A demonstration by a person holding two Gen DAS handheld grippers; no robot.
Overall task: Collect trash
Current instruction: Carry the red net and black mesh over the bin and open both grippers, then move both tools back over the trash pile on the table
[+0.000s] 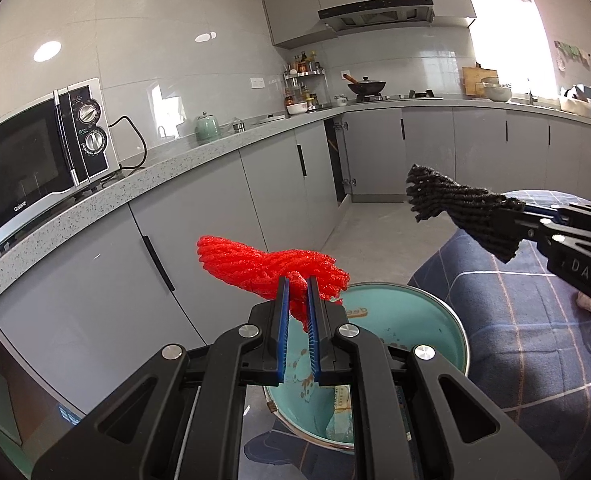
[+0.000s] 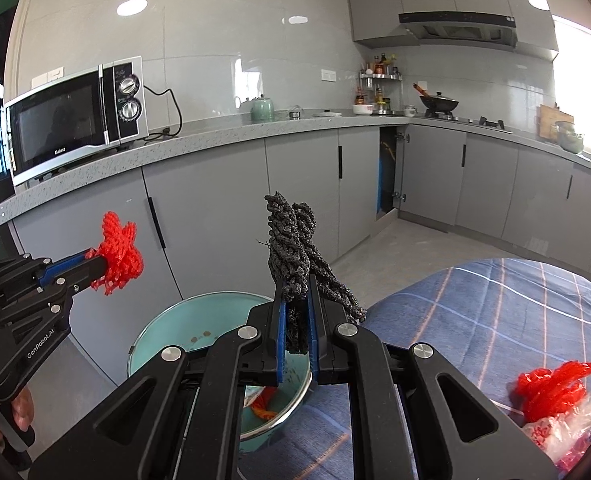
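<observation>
The left gripper [image 1: 297, 280] pinched a crumpled red foam net [image 1: 267, 270] above the teal bin [image 1: 435, 320], while at two o'clock the right gripper [image 2: 297, 280] clamped a twisted black foam net [image 2: 295, 248]

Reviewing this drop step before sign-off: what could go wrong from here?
1. The left gripper holds the red foam net near the teal bin's rim; released here, it may land outside.
2. The right gripper holds the black foam net beside the bin, over its edge, so it could miss.
</observation>
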